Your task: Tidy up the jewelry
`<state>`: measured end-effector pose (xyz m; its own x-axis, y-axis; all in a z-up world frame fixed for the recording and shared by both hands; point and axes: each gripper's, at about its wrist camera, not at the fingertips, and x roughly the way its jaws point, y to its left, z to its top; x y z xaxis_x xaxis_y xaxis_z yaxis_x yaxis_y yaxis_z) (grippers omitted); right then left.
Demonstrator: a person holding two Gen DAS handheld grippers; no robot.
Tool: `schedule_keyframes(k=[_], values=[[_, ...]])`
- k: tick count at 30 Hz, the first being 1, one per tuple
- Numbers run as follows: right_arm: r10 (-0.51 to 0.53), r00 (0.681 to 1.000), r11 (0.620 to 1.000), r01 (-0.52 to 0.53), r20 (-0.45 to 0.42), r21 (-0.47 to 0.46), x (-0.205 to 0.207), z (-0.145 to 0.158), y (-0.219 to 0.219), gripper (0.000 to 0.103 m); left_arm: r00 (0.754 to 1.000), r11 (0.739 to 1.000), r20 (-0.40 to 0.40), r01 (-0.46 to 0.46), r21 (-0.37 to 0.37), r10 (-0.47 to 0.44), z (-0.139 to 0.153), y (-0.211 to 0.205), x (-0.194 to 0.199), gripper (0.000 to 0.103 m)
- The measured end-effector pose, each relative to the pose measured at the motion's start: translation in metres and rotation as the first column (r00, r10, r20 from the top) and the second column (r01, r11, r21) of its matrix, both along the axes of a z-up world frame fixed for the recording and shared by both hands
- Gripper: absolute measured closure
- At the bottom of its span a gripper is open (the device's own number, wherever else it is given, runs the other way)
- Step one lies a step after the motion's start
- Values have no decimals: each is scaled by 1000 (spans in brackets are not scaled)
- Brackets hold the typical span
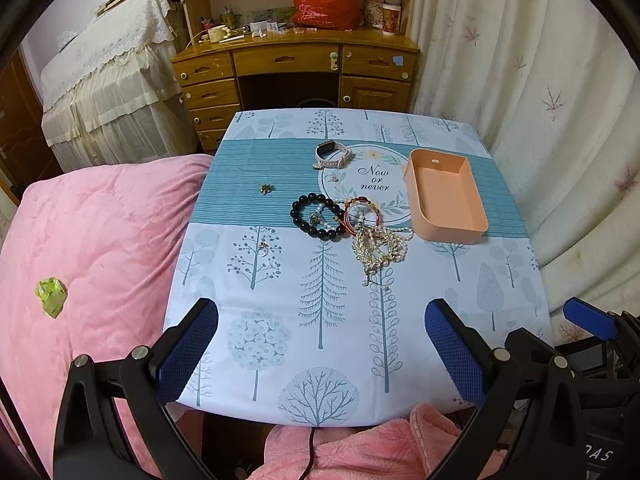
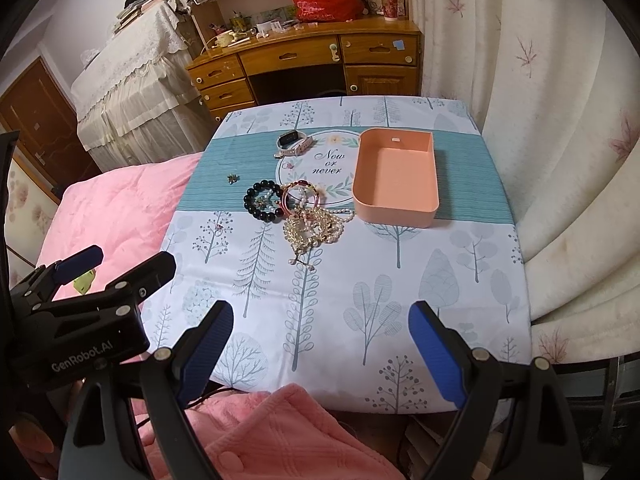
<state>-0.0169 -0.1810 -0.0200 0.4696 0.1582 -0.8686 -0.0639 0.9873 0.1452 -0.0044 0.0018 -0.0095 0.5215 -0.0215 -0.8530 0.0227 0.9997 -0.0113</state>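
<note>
An empty orange tray (image 1: 448, 200) (image 2: 396, 176) sits at the table's right. Left of it lies a jewelry pile: a black bead bracelet (image 1: 316, 216) (image 2: 262, 200), red bangles (image 1: 360, 210) (image 2: 301, 196), and tangled pearl and gold chains (image 1: 378, 246) (image 2: 314, 228). A pink-strapped watch (image 1: 332, 154) (image 2: 294, 144) lies farther back. A small brooch (image 1: 266, 188) (image 2: 233, 178) and a ring (image 1: 262, 249) (image 2: 219, 229) lie apart at left. My left gripper (image 1: 322, 322) and right gripper (image 2: 322, 330) are open and empty over the near table edge.
The table has a tree-print cloth (image 1: 320, 320). A pink quilt (image 1: 92, 240) with a green wrapper (image 1: 51, 296) lies at left. A wooden desk (image 1: 296, 68) stands behind, and curtains (image 1: 540, 100) hang at right. The left gripper (image 2: 116, 276) shows in the right wrist view.
</note>
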Motion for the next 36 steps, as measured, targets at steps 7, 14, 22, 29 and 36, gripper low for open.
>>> schedule_keyframes(k=[7, 14, 22, 29, 36], values=[[-10, 1000, 1000, 10, -1, -6, -4, 4, 2, 13, 1000, 1000, 2, 8, 1, -8, -2, -2, 0, 1], [-17, 1000, 1000, 17, -6, -6, -3, 5, 1, 13, 1000, 1000, 9, 8, 5, -8, -1, -4, 0, 1], [-10, 1000, 1000, 10, -4, -11, -4, 0, 4, 13, 1000, 1000, 12, -2, 8, 2, 1, -1, -3, 1], [-12, 1000, 1000, 12, -4, -9, -5, -1, 5, 13, 1000, 1000, 15, -1, 16, 1, 3, 2, -7, 1], [-21, 1000, 999, 21, -15, 28, -6, -4, 6, 13, 999, 996, 32, 6, 89, -9, 13, -1, -14, 1]])
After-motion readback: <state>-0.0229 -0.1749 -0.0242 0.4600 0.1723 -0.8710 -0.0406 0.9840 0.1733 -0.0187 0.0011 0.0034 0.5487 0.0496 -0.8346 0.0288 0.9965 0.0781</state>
